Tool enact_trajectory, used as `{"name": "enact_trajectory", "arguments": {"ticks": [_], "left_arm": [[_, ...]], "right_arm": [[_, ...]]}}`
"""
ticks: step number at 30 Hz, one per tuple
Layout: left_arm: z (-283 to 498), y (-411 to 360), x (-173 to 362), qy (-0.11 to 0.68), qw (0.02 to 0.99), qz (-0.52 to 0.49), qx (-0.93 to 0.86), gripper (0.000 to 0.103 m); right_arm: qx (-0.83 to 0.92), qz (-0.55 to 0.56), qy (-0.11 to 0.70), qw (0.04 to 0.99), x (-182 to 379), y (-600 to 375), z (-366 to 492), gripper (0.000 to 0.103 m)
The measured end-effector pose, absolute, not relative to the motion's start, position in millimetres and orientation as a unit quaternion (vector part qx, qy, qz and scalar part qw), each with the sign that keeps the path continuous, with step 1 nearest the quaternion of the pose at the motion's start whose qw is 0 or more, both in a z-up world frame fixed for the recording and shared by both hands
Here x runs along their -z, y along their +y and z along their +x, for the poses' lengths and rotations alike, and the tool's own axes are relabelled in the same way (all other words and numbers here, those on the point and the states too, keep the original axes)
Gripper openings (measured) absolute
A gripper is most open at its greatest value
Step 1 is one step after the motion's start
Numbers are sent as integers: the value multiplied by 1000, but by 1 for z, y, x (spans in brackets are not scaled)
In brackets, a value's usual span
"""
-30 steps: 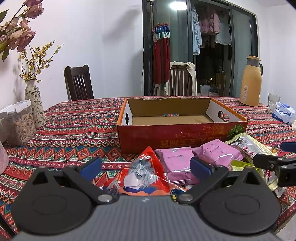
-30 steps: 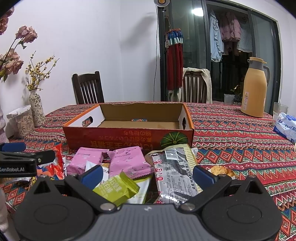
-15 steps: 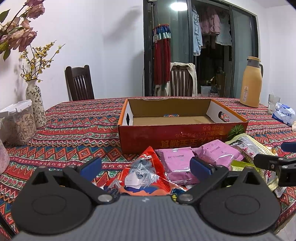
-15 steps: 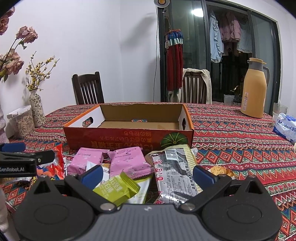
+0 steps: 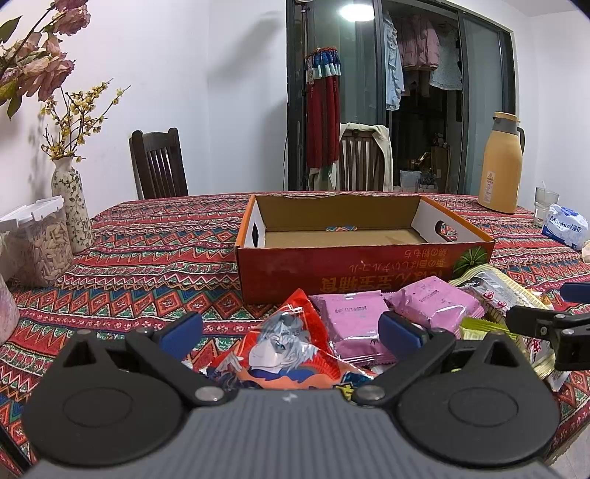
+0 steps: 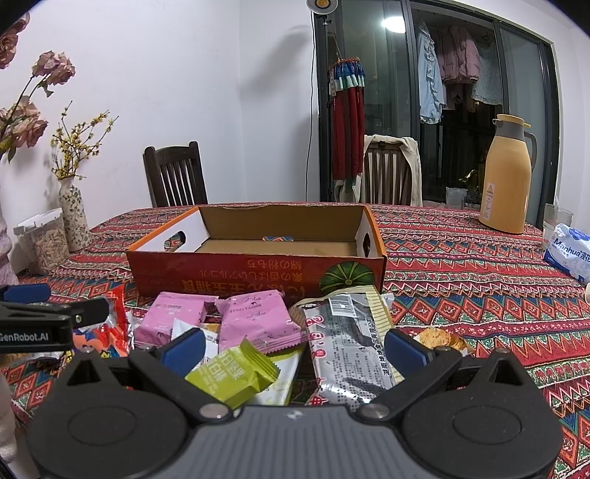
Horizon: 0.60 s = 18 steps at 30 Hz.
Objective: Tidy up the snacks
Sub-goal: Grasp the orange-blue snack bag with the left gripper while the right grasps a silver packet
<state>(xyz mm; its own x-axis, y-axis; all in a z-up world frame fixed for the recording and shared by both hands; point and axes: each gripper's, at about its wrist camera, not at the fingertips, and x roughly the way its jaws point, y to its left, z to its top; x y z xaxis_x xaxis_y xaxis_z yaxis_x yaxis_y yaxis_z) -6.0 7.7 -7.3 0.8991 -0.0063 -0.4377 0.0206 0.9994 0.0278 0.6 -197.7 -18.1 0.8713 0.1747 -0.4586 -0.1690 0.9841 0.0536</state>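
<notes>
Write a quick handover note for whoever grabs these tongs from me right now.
Left tongs: open, empty, hovering over the red cartoon snack bag.
Right tongs: open, empty, over the green packet and grey wrapper.
Snacks, including two pink packets, lie piled on the tablecloth in front of the cardboard box.
Done: nothing visibly packed; the box floor that shows is bare.
Left: move every snack into the box.

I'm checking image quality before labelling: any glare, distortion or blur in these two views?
Left wrist view: ceiling light blooms in the dark glass; fisheye bends the door frame; snacks sharp. Right wrist view: glare sheen on the grey packet; dark corner vignette; no motion blur.
</notes>
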Motion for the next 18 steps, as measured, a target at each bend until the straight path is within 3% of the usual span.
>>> {"name": "enact_trajectory", "arguments": {"ticks": [18], "left_arm": [[-5,2,17,295,955,0,-19,103]], "right_arm": [[-95,27,230,968,23,-215,-14,103]]}}
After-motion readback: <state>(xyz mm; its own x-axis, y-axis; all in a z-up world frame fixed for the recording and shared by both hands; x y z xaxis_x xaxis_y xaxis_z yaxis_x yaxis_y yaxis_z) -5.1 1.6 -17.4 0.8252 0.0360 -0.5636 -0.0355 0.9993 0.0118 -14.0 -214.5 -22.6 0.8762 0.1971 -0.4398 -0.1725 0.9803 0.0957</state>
